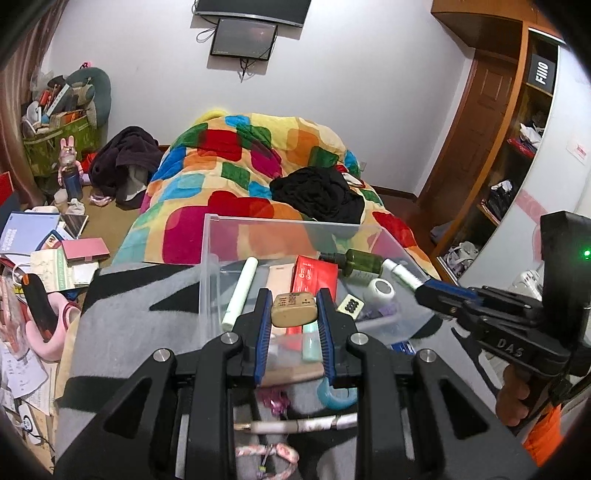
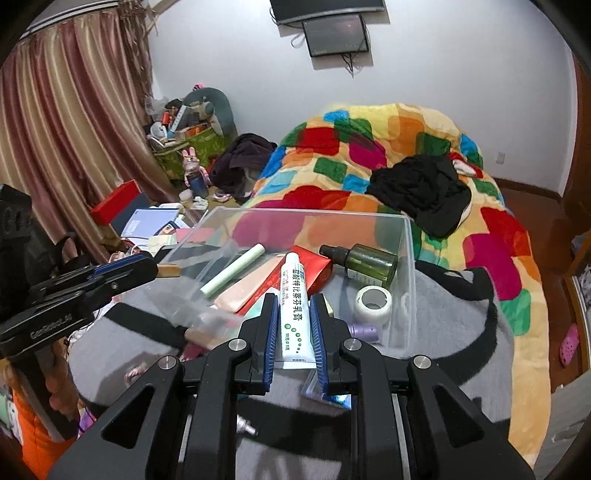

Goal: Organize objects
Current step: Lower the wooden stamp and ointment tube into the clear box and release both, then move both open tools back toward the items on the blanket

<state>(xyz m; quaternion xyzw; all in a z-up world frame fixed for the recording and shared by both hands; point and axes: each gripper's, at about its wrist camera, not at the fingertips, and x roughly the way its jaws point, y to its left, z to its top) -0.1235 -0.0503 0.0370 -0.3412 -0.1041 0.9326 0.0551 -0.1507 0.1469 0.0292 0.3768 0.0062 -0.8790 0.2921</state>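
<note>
Now | left gripper [image 1: 294, 308] clamped on tan eraser [image 1: 294, 309] | right gripper [image 2: 294, 314] clamped on white tube [image 2: 295, 310] | both above clear box [image 2: 402, 258]

White ointment tube [image 2: 294, 310] between right tool [image 2: 294, 321] pads.

One clear bin [image 2: 406, 258], one green bottle [image 2: 369, 264], one tape roll [image 2: 373, 301], two wall screens [image 2: 338, 35].
</note>
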